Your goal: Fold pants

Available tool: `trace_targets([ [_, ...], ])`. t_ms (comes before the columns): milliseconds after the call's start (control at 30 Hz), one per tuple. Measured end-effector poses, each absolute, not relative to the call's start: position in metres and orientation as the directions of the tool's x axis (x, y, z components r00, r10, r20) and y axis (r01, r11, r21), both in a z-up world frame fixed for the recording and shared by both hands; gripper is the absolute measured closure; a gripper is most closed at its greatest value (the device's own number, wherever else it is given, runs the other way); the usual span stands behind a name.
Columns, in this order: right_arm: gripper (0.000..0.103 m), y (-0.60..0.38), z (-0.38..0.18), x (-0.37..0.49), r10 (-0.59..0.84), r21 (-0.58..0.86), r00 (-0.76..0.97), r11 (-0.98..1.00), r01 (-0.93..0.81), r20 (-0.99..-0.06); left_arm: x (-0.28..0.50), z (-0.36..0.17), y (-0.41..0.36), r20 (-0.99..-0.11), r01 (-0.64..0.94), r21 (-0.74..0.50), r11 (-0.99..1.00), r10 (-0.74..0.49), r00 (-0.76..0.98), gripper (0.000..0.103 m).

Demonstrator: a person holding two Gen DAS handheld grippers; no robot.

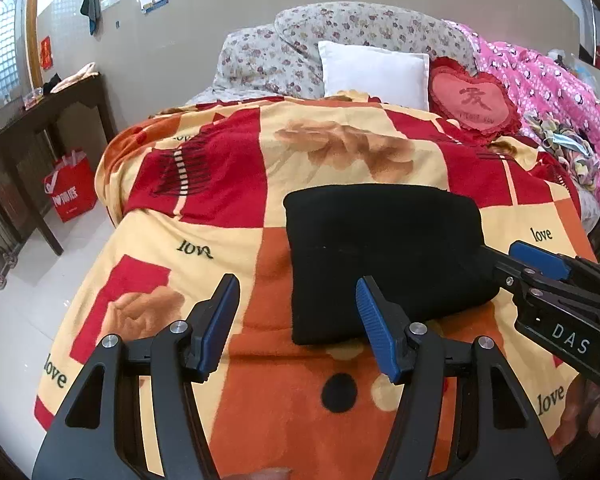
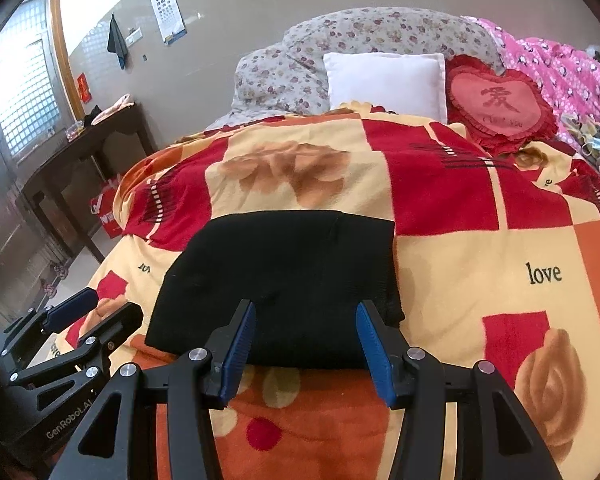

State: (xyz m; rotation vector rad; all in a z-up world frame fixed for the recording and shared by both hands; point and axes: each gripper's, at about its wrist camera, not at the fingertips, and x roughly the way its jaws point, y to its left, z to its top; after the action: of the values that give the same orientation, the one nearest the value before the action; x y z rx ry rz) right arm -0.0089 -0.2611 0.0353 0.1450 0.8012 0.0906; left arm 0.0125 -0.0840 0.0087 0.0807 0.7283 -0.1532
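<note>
The black pants (image 1: 384,256) lie folded into a compact rectangle on the patterned blanket (image 1: 228,216); they also show in the right wrist view (image 2: 284,280). My left gripper (image 1: 296,320) is open and empty, just in front of the pants' near left corner. My right gripper (image 2: 306,340) is open and empty, its fingertips at the pants' near edge. The right gripper also shows in the left wrist view (image 1: 512,258) at the pants' right side. The left gripper shows in the right wrist view (image 2: 100,308) to the left of the pants.
A white pillow (image 1: 374,74), a red heart cushion (image 1: 474,98) and floral bedding (image 1: 340,32) lie at the head of the bed. A pink quilt (image 1: 552,84) is piled on the right. A dark side table (image 1: 40,120) and a red bag (image 1: 72,192) stand left of the bed.
</note>
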Motion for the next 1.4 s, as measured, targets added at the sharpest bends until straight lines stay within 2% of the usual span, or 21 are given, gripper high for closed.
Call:
trace_targets([
  [1400,0.052,-0.224,0.041,-0.025,0.155,0.168,0.691,0.985,-0.049,-0.706,-0.028,0.014,-0.054,-0.606,0.123,0.07,0.99,-0.056,0.793,0.042],
])
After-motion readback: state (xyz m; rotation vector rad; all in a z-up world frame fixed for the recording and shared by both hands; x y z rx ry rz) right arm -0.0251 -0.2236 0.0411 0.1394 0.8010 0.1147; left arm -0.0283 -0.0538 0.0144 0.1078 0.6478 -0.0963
